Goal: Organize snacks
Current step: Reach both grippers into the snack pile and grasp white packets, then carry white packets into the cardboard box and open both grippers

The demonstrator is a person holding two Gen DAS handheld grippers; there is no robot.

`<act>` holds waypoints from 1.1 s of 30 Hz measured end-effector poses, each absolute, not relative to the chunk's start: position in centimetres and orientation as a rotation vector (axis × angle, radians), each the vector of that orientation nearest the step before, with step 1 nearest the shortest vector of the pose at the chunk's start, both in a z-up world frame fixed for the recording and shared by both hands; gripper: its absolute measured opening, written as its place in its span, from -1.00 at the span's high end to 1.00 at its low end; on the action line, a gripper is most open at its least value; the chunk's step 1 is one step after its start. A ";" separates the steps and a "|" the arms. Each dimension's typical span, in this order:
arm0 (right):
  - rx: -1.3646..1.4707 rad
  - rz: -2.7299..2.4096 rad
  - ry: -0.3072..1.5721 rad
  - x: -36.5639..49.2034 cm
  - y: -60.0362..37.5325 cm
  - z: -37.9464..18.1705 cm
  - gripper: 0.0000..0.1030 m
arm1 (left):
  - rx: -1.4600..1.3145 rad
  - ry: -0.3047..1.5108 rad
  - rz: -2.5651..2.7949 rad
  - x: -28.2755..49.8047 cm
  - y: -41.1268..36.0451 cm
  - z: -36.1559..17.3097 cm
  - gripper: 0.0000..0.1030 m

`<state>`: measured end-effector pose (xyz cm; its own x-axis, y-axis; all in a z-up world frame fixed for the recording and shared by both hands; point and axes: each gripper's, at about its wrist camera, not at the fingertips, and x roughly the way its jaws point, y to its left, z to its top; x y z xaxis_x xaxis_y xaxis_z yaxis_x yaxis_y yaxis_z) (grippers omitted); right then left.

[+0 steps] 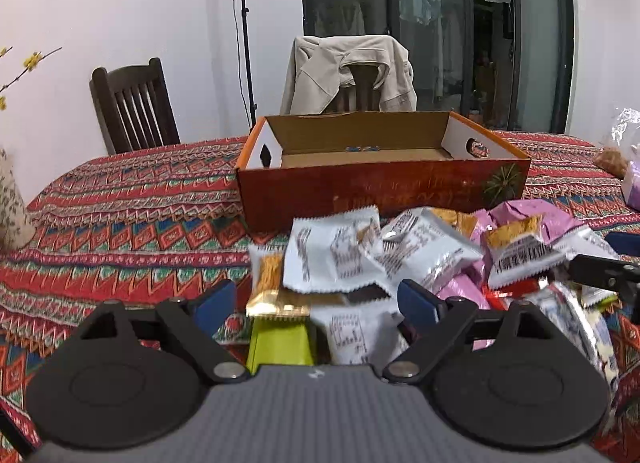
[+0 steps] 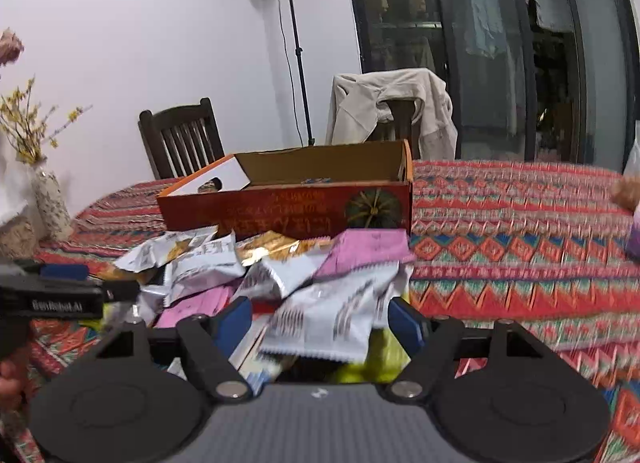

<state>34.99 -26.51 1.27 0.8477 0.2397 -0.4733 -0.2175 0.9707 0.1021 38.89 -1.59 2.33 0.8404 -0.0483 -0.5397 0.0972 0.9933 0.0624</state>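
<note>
One box [image 1: 380, 187], two chairs [image 1: 132, 107]

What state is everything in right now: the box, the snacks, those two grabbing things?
Box: open on top, almost empty.
Snack packets: sealed, heaped loosely in front of the box.
Left tool: open, holding nothing.
Right tool: open, holding nothing.
Jacket: draped over a chair.

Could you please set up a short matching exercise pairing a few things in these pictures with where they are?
Things:
1. beige jacket
2. cardboard box
3. snack packets
4. vase of yellow flowers

Places:
A. piled in front of the box
B. draped over a chair
C. far left of the table
D. behind the pile

Pairs: 1-B, 2-D, 3-A, 4-C
</note>
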 end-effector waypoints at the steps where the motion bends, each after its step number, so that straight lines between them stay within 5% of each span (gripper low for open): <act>1: 0.028 0.237 0.499 35.2 -26.3 1.5 -0.45 | 0.084 0.574 -0.080 38.9 -1.8 2.4 -0.70; 5: -0.018 0.227 0.530 36.4 -25.5 1.2 -0.30 | 0.047 0.598 -0.106 37.8 -3.0 2.1 -0.54; 8: -0.017 0.200 0.552 36.7 -26.1 0.9 -0.05 | 0.058 0.639 -0.093 37.5 -4.3 0.8 -0.10; 12: 0.017 0.163 0.570 36.2 -28.2 0.5 0.08 | 0.076 0.620 -0.061 37.3 -5.1 0.2 -0.09; 14: 0.042 0.174 0.575 36.2 -29.0 0.3 0.11 | 0.069 0.615 -0.048 37.2 -5.1 0.3 0.31; 33: 0.109 0.324 0.443 22.6 -30.9 3.6 0.17 | 0.040 0.575 -0.011 24.8 -4.6 5.3 0.34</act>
